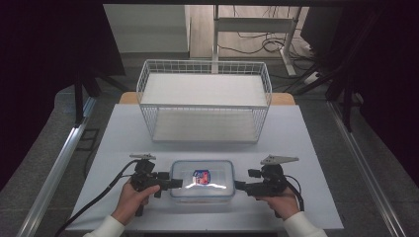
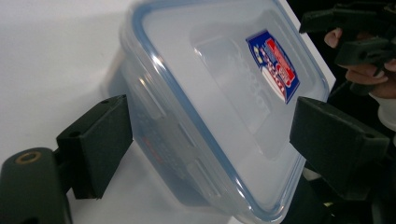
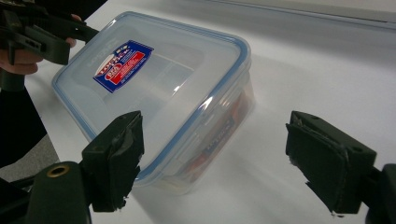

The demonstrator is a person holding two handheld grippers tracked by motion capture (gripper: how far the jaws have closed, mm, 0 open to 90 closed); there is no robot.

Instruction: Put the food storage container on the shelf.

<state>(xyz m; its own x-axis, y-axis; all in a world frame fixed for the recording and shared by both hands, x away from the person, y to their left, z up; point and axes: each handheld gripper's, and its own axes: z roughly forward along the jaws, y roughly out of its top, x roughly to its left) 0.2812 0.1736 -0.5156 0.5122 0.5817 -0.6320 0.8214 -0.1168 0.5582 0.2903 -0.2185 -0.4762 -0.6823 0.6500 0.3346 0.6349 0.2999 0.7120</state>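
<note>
— What's out there?
— One clear plastic lidded box with a blue seal [image 1: 202, 180] on the white surface [image 1: 123, 133], between my two tools. Left tool [image 1: 179, 183] released, straddling its end; right tool [image 1: 238, 185] released beside it.
— Around?
— One white wire basket [image 1: 204, 101] behind, well apart.

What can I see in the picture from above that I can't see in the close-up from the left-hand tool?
From above: the white wire basket at the far side of the white table, the floor around it, and both forearms coming in from the bottom edge.

From the left gripper view: its own two black jaws standing open around an end of the clear lidded box, and the latch on the box's side.

Both: the box with its red and blue label, the table under it, and the right gripper in the person's hand.
</note>
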